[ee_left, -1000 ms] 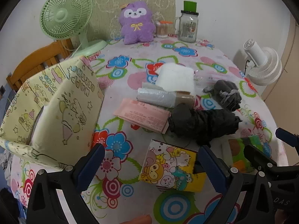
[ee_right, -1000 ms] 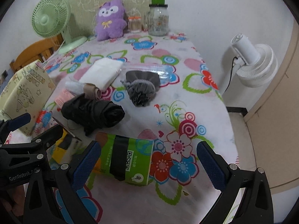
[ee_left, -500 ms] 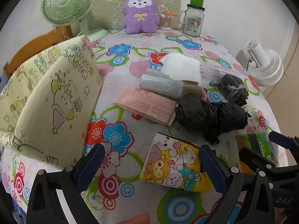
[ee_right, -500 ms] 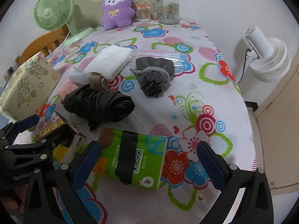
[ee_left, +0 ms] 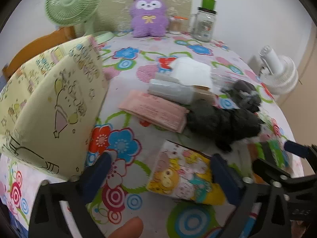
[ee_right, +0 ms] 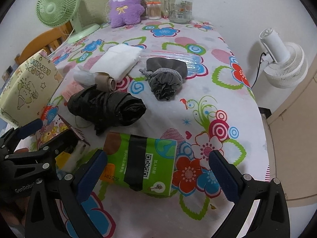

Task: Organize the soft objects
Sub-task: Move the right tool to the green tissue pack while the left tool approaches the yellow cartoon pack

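- Hovering over the near table edge, left gripper (ee_left: 158,173) spread wide, nothing between the fingers; cartoon-print tissue pack (ee_left: 184,175) lies just ahead, nearer the right finger.
- Right gripper (ee_right: 156,167) also spread wide, empty; green tissue pack (ee_right: 142,163) lies flat on the floral tablecloth (ee_right: 208,103) between and just ahead of its fingers.
- Beyond the green pack: black rolled bag (ee_right: 107,109), then grey drawstring pouch (ee_right: 166,79), pouch mouth gathered shut, contents not visible.
- Left of the pouch: white folded cloth (ee_right: 118,59), a pale plastic roll (ee_left: 172,91) touching its near edge, pink packet (ee_left: 156,114) beside the black bag.
- Yellow gift bag (ee_left: 53,107) stands at the left table edge; interior not visible.
- Far edge: purple plush (ee_right: 124,6), glass jar (ee_right: 181,6) with green lid, cotton swab tub (ee_right: 153,11), green fan (ee_right: 57,6).
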A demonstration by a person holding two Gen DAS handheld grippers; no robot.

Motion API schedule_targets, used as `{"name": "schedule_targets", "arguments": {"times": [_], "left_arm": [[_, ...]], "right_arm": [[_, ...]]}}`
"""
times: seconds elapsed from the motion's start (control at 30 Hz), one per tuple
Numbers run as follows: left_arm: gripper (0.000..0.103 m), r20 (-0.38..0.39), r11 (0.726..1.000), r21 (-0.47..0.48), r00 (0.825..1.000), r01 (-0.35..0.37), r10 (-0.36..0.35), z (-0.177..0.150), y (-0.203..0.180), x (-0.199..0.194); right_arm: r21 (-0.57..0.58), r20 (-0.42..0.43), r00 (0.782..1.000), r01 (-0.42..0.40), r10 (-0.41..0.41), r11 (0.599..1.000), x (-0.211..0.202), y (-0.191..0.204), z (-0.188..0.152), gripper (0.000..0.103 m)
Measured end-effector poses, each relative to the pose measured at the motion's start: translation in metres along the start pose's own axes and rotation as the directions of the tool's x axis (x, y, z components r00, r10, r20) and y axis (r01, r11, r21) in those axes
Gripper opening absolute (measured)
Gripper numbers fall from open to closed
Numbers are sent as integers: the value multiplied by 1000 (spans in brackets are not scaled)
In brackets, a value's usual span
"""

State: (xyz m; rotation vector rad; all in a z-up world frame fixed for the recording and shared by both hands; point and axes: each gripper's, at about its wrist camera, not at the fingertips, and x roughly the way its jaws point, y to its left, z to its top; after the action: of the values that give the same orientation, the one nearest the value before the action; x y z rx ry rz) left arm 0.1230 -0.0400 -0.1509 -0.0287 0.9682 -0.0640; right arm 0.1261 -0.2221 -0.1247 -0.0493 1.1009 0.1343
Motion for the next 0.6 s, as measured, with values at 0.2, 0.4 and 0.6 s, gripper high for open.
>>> {"name": "schedule_targets", "arguments": {"times": [0.2, 0.4, 0.6], "left_arm": [[103, -27, 997, -52, 998, 60, -61, 1, 11, 7], [103, -23, 997, 16, 996, 82, -81, -4, 0, 3], [103, -28, 994, -6, 994, 110, -110, -6, 6, 6]], "right_arm": [[2, 18, 1000, -7, 7, 1000, -5, 0, 3, 103], [43, 28, 1000, -4, 2, 999, -11, -10, 6, 103], [26, 12, 1000, -22, 22, 999, -9, -3, 6, 103]]}}
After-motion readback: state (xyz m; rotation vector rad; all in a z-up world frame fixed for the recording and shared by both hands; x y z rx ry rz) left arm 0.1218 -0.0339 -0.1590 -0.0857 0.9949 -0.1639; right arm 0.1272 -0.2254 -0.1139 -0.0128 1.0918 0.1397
